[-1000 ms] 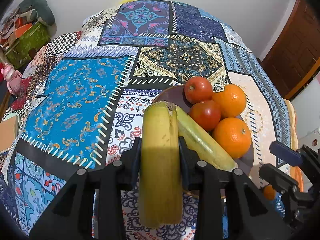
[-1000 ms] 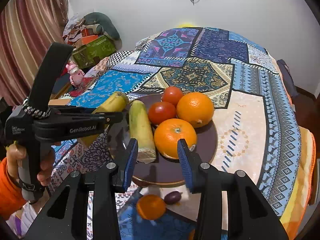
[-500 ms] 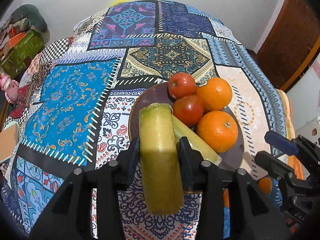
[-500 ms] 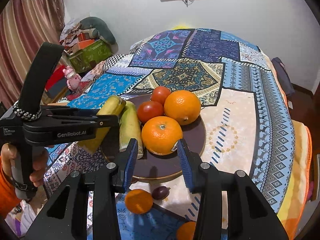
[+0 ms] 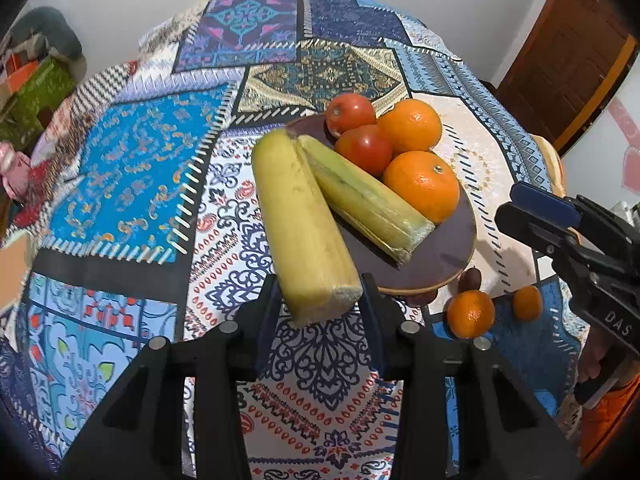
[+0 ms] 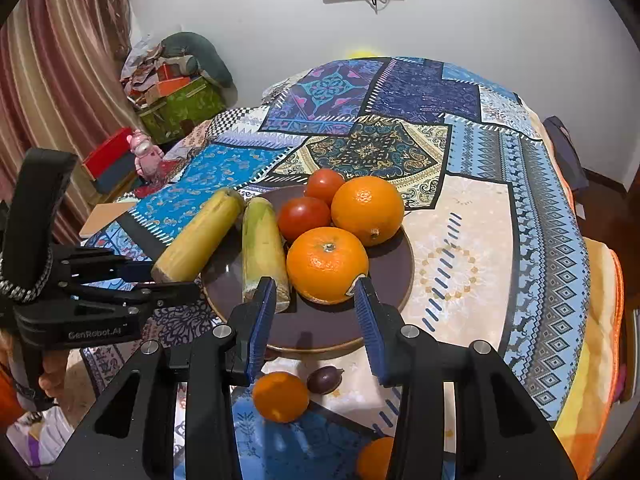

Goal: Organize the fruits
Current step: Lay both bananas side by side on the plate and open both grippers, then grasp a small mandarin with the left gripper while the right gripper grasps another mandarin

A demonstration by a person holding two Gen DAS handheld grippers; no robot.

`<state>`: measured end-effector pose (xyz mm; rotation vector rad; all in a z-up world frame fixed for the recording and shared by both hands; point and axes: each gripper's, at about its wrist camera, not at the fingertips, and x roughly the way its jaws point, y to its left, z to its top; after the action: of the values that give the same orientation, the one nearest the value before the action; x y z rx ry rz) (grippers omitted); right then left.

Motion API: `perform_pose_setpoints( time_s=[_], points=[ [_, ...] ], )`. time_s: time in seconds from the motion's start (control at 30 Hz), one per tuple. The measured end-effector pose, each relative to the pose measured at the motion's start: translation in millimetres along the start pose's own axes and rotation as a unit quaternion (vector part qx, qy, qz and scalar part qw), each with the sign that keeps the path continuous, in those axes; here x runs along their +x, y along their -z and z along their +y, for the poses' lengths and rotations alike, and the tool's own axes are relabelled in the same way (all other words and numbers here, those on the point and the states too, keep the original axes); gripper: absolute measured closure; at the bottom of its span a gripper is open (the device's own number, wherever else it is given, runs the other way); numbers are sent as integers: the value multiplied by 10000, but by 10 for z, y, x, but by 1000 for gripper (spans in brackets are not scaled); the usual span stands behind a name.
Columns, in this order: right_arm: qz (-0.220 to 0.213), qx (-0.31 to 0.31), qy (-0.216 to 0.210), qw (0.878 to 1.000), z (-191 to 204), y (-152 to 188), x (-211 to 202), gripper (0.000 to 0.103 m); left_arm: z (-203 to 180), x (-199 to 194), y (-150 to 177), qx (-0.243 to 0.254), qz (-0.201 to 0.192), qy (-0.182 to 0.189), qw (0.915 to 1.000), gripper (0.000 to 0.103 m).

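A brown plate (image 5: pixel 444 264) (image 6: pixel 392 280) holds two oranges (image 5: pixel 422 184), two tomatoes (image 5: pixel 364 148) and a green-yellow cane piece (image 5: pixel 366 204) (image 6: pixel 264 248). A second, yellow piece (image 5: pixel 300 224) (image 6: pixel 200 236) lies with its far end on the plate's left rim and its near end between the jaws of my left gripper (image 5: pixel 320 308); the jaws stand slightly apart from it. My right gripper (image 6: pixel 316 316) is open and empty above the plate's near edge.
Two small oranges (image 5: pixel 470 314) (image 6: pixel 280 396) and a dark plum (image 6: pixel 324 378) lie on the patterned tablecloth (image 5: pixel 132 184) just in front of the plate. Boxes and bags (image 6: pixel 176 92) stand by the curtain at the far left. A wooden door (image 5: pixel 560 60) is at the right.
My left gripper has set the yellow piece down onto the plate rim, opened slightly and pulled back. My right gripper has drawn back a little, still open.
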<state>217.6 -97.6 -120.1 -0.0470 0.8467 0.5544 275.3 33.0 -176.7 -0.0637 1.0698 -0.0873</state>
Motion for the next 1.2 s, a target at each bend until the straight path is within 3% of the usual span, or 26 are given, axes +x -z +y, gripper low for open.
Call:
perform_pose_setpoints(
  time_s=[0.13, 0.3, 0.5, 0.9, 1.2],
  points=[
    [20, 35, 7, 10000, -10, 9, 8, 65, -19, 25, -26, 26, -44, -49, 10000, 64],
    [43, 49, 48, 10000, -28, 36, -7, 65, -35, 69, -70, -77, 18, 164, 9998, 63],
    [45, 103, 76, 9999, -71, 62, -36, 65, -211, 71, -29, 181, -43, 128, 9997, 63],
    [-81, 257, 216, 9994, -189, 200, -324, 65, -460, -337, 96, 406, -479, 165, 9979, 57],
    [192, 467, 424, 9978, -391, 560, -468, 64, -727, -202, 323, 572, -189, 472, 9971, 56]
  ],
)
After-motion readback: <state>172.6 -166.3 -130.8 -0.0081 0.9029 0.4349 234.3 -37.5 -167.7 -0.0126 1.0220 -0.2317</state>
